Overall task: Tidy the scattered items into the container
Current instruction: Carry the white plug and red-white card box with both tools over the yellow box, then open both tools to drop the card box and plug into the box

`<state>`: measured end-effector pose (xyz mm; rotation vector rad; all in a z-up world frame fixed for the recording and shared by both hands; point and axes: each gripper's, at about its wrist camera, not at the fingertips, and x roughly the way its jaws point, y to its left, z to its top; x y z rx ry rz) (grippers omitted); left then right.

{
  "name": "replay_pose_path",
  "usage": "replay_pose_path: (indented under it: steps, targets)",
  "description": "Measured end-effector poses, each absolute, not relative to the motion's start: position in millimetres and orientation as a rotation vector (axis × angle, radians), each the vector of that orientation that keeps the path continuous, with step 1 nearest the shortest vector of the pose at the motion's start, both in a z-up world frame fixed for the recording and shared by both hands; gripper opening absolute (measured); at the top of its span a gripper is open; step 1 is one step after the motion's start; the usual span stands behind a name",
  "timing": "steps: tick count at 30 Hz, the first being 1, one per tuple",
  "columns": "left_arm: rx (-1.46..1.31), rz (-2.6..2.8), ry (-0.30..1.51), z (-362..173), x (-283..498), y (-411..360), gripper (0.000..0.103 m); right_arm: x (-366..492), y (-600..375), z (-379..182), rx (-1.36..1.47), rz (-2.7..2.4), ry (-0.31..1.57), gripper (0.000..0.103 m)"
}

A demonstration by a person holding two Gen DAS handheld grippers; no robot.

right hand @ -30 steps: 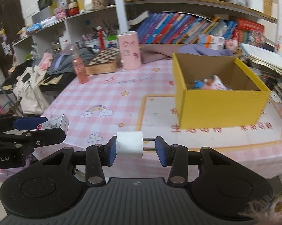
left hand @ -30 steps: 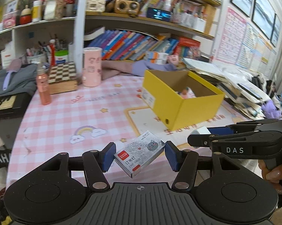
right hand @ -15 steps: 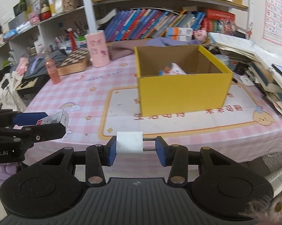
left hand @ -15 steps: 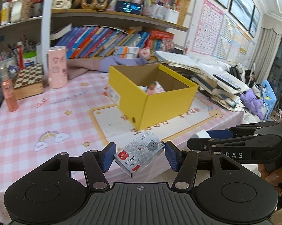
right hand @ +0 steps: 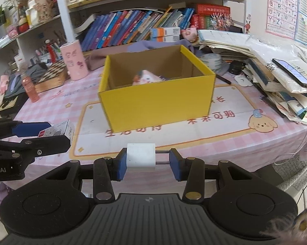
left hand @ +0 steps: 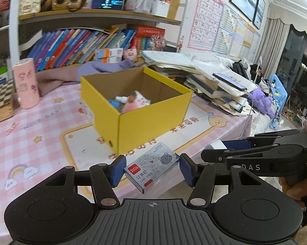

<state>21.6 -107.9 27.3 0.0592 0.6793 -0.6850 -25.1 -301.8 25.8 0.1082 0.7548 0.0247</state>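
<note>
Your left gripper (left hand: 151,170) clamps the silver cardboard staple box (left hand: 151,168), your right gripper (right hand: 146,164) the white plastic charger block (right hand: 140,156) (yellow cardboard box (right hand: 159,100) at twelve o'clock).

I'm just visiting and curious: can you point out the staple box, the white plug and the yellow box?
staple box (left hand: 152,168), left wrist view, on its silver top face.
white plug (right hand: 140,156), right wrist view, on its front face.
yellow box (right hand: 157,104), right wrist view, on its near outer wall.

Left tongs (left hand: 151,170) and right tongs (right hand: 147,160) each clamp a load, side by side.
</note>
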Motion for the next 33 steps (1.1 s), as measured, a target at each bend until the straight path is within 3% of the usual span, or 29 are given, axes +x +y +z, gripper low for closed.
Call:
replay_pose_path:
  steps: [24, 33]
  targets:
    - [0.063, -0.487, 0.604, 42.7, 128.9, -195.0, 0.057, 113.0, -382.0, 45.1, 0.017, 0.203, 0.655, 0.041]
    - [0.154, -0.368, 0.638, 30.0, 195.9, -226.0, 0.057, 192.8, -380.1, 23.7, -0.063, 0.304, 0.679, 0.041]
